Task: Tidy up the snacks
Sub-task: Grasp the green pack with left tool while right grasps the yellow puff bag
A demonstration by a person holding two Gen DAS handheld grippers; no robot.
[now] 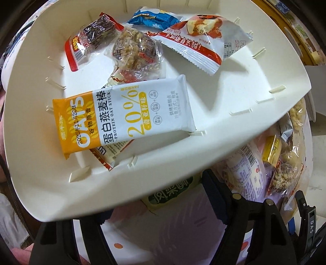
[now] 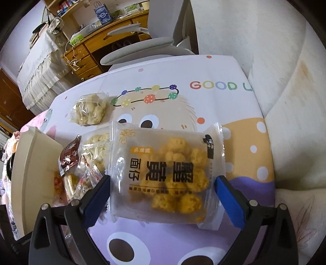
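Observation:
In the left wrist view a cream tray (image 1: 214, 140) is tilted up and holds an oat stick bar (image 1: 122, 116), a red-white packet (image 1: 195, 46), a blue packet (image 1: 152, 19), a grain cake (image 1: 134, 49) and a dark bar (image 1: 91, 36). My left gripper (image 1: 154, 199) holds the tray's near rim between its fingers. In the right wrist view my right gripper (image 2: 163, 189) is shut on a clear pack of yellow crab-roe noodle snacks (image 2: 167, 175), lifted above the cartoon tablecloth (image 2: 203, 97).
More snacks lie on the cloth: a pale puffed bag (image 2: 89, 110), another clear bag (image 2: 95, 150), a brown sachet (image 2: 69, 159). The tray's edge (image 2: 30, 163) is at left. A pile of packets (image 1: 275, 173) lies below the tray. A chair and desk stand behind.

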